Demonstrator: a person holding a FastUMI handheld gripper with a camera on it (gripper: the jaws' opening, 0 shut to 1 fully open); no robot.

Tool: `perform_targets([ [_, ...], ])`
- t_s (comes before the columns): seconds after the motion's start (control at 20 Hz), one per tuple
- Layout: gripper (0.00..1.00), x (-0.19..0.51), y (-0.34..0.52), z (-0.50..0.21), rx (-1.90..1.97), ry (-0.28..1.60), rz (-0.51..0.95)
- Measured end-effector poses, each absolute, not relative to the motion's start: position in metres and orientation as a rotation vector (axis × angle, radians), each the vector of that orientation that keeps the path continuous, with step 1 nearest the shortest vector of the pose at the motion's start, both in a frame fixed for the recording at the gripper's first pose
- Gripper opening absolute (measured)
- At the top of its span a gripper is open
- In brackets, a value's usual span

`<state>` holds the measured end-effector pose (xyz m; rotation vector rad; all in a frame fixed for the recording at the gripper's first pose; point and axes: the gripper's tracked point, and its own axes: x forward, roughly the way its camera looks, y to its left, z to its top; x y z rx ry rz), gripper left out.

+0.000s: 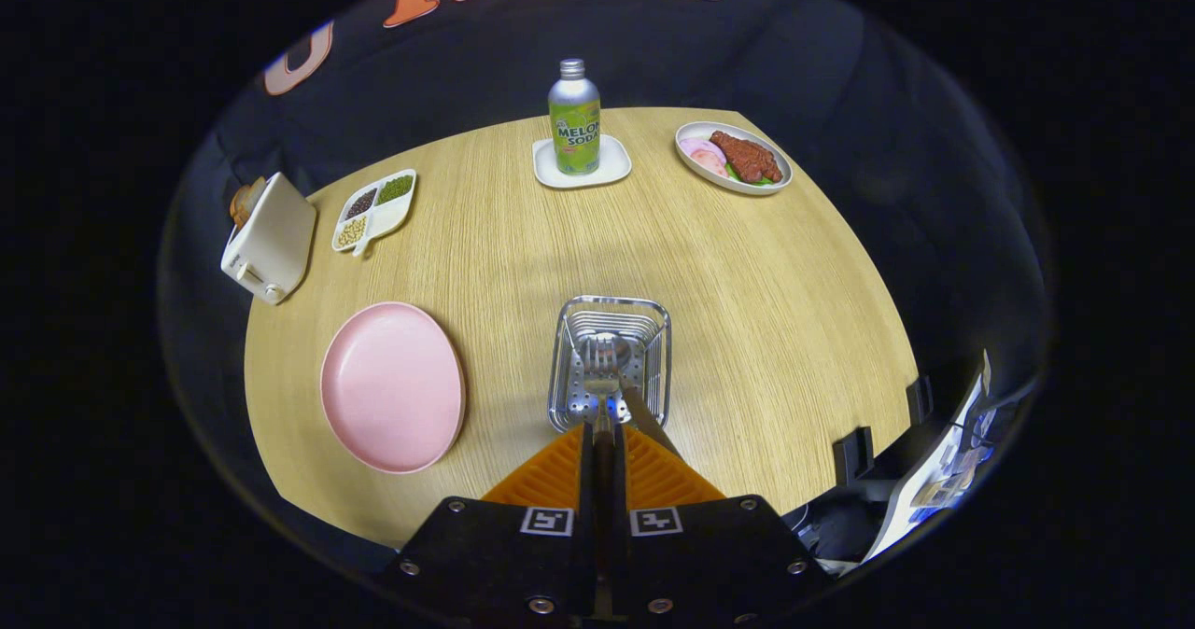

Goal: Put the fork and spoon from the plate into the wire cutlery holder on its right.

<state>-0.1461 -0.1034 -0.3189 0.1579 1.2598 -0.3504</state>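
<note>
Right now your fork [602, 360] stands inside the wire cutlery holder [653, 316], its long axis running away from you along the line of the fingers, tines pointing toward the far side of the desk [766, 330]. Its handle runs back down into the narrow slot between the orange fingers [644, 475], and both pads look pressed onto it, so the gripper [603, 438] is closed almost fully with only the handle's thickness between the two sides. A second dark handle leans against the holder's near right rim, just beside the right finger; whether that is the spoon cannot be told.

The holder sits just ahead of the fingertips, upright on the desk. To its left, close but apart, lies the pink plate [392, 386], bare on top. Beyond, at the far edge of the desk, a green soda bottle [574, 120] stands upright on a small white coaster [611, 167], with a white dish of food [733, 158] to its right. On the far left lie a divided tray of beans [375, 209] and a white toaster [271, 237] at the desk's corner.
</note>
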Motion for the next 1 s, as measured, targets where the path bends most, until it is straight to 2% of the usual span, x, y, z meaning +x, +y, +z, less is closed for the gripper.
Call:
perform_targets([
  [0.2,0.10,-0.130,-0.106,-0.312,0.144,1.197,-0.331],
  [0.4,0.14,-0.102,-0.112,-0.287,0.107,1.053,-0.315],
  [0.45,0.21,-0.096,-0.113,-0.279,0.087,1.015,-0.310],
  [0.5,0.24,-0.089,-0.115,-0.270,0.069,0.979,-0.309],
  [0.55,0.33,-0.083,-0.115,-0.260,0.060,0.939,-0.304],
  [0.6,0.36,-0.075,-0.116,-0.249,0.055,0.894,-0.310],
  [0.85,0.40,-0.033,-0.120,-0.161,0.010,0.566,-0.304],
  [1.0,0.51,-0.021,-0.116,-0.114,0.001,0.432,-0.289],
])
